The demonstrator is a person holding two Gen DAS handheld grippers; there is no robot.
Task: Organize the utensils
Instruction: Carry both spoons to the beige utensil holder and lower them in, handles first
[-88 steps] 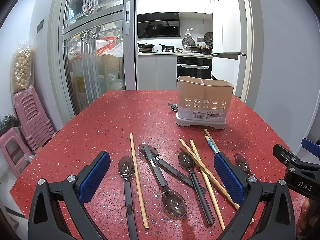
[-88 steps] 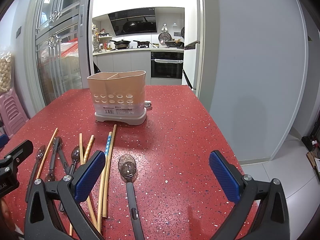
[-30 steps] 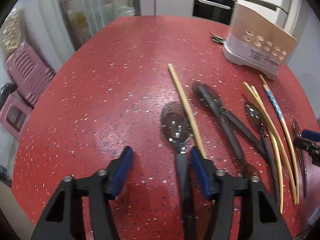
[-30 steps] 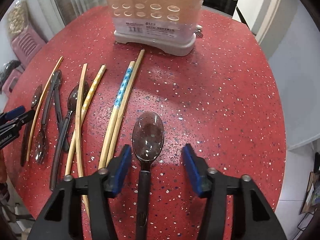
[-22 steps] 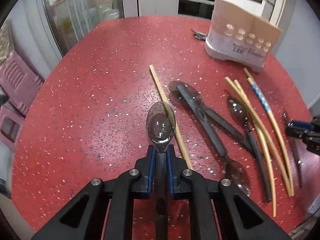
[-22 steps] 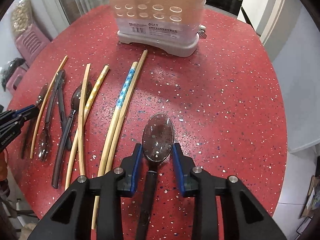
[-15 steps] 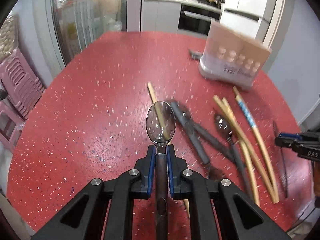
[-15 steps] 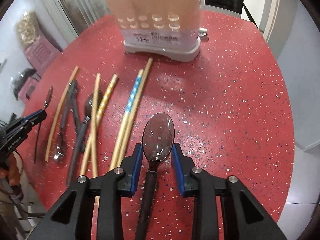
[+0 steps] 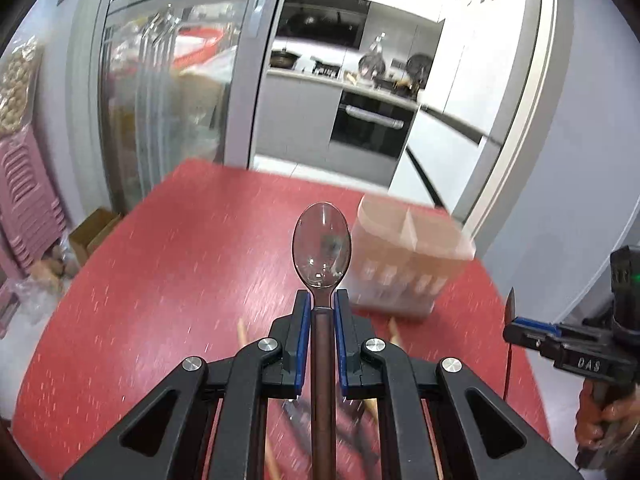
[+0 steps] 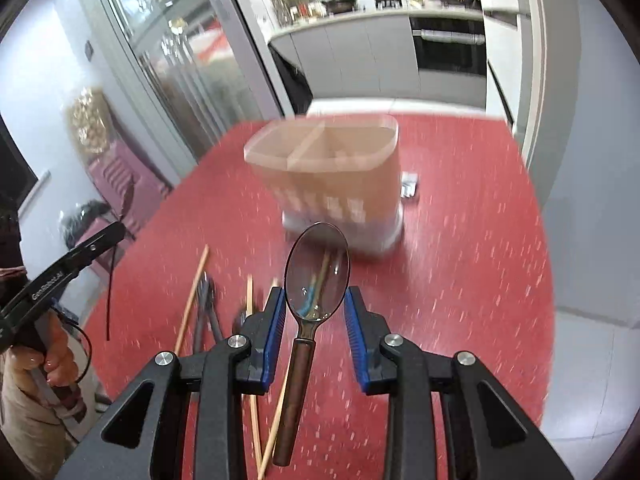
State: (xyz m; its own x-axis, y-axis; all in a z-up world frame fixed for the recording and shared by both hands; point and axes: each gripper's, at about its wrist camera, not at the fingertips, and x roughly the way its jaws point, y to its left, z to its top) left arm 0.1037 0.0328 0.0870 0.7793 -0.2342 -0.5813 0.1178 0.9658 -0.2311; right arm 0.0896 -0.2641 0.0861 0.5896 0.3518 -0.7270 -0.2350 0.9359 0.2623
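Left wrist view: the left gripper [image 9: 321, 308] has its fingers [image 9: 303, 332] clamped on the neck of one clear-bowled spoon [image 9: 322, 250] with a dark handle, raised above the red tabletop [image 9: 160, 272], with the beige two-compartment utensil holder [image 9: 404, 268] just beyond and right; the right gripper [image 9: 520, 326] at the right edge bears the letters "DAS" and carries a second spoon seen edge-on. Right wrist view: the right gripper [image 10: 316, 312] has its fingers [image 10: 274, 320] narrowed against the bowl of its clear spoon [image 10: 316, 280], handle hanging tilted below, the holder [image 10: 332, 176] ahead, blurred chopsticks [image 10: 192, 292] and dark utensils lying on the tabletop [image 10: 460, 280] below left, uncountable, and the left gripper [image 10: 108, 236] at the left edge showing partly legible "GenRobot.AI" lettering.
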